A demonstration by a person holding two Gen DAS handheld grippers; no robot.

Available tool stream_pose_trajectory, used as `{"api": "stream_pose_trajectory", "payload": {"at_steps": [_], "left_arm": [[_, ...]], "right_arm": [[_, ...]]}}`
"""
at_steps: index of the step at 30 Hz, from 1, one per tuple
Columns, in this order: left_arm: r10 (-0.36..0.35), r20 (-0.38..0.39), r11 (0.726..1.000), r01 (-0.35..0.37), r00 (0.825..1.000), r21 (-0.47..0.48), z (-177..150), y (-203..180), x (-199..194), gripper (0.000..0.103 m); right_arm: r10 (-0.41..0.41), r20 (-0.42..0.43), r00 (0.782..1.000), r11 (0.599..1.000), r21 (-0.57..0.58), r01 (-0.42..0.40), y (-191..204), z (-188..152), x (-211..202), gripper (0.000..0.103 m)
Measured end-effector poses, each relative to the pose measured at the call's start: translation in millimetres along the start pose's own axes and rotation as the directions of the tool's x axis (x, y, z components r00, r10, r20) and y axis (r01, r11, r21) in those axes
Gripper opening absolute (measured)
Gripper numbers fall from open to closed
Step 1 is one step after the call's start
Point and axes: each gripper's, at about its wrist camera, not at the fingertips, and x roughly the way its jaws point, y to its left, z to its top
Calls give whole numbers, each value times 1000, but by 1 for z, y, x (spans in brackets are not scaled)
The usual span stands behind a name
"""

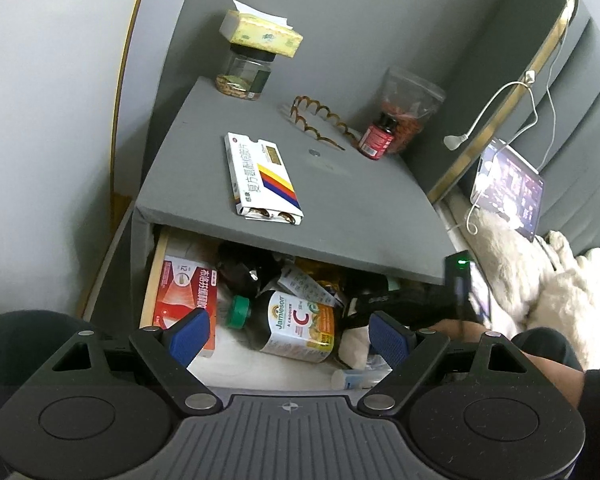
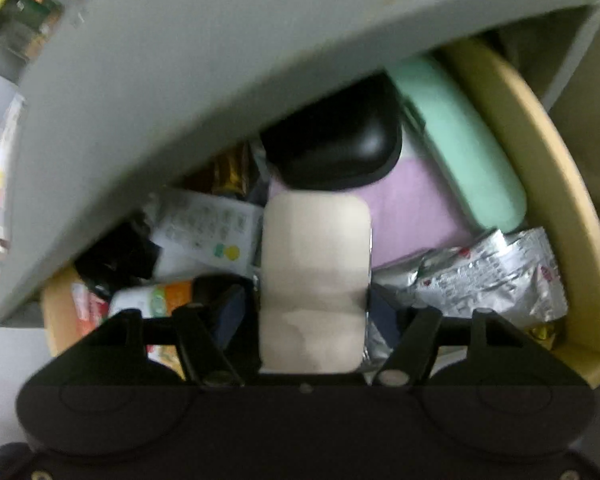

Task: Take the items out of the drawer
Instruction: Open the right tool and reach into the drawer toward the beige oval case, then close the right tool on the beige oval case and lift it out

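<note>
A bedroom in a home, going by the grey bedside cabinet (image 1: 340,184) set against a padded grey headboard (image 1: 572,92). On its top, a tissue box (image 1: 260,32), a jar (image 1: 244,76), a medicine box (image 1: 264,180) and a hairband (image 1: 320,122). To the right, a tablet (image 1: 508,188) on a charging cable (image 1: 500,100), beside fluffy white bedding (image 1: 560,288). Below, an open drawer (image 1: 152,280) crammed with pill packets and a vitamin bottle (image 1: 300,328).

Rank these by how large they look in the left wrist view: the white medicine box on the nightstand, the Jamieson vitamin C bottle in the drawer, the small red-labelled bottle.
1-2. Jamieson vitamin C bottle and white medicine box: look alike; the bottle lies nearer the camera, so unsure.
3. Small red-labelled bottle.
</note>
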Motion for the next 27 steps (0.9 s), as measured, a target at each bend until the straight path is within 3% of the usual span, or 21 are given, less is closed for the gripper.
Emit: {"api": "stream_pose_trajectory", "payload": {"at_steps": [6, 7, 8, 15, 20, 23, 27], "left_arm": [[-7, -4, 1000, 7, 1000, 27, 1, -8, 5, 83], [-9, -3, 1000, 9, 1000, 29, 1, -9, 5, 83], [-10, -1, 1000, 10, 1000, 30, 0, -9, 5, 83], [-17, 13, 999, 17, 1000, 42, -3, -15, 4, 83], [-28, 20, 999, 28, 999, 38, -2, -15, 5, 83], [-34, 27, 999, 34, 999, 33, -1, -14, 5, 83], [-35, 36, 999, 34, 999, 29, -2, -14, 3, 83]], "right_arm": [[-65, -25, 998, 994, -87, 63, 17, 1, 12, 76], [-74, -27, 997, 992, -104, 71, 18, 0, 12, 74], [-82, -28, 996, 990, -121, 78, 18, -1, 13, 62], [-10, 9, 1000, 995, -103, 11, -4, -15, -8, 58], [142, -1, 990, 989, 50, -141, -38, -21, -39, 58], [255, 3, 967, 957, 143, -252, -57, -23, -57, 58], [356, 23, 934, 920, 165, -355, -72, -29, -96, 58]]}}
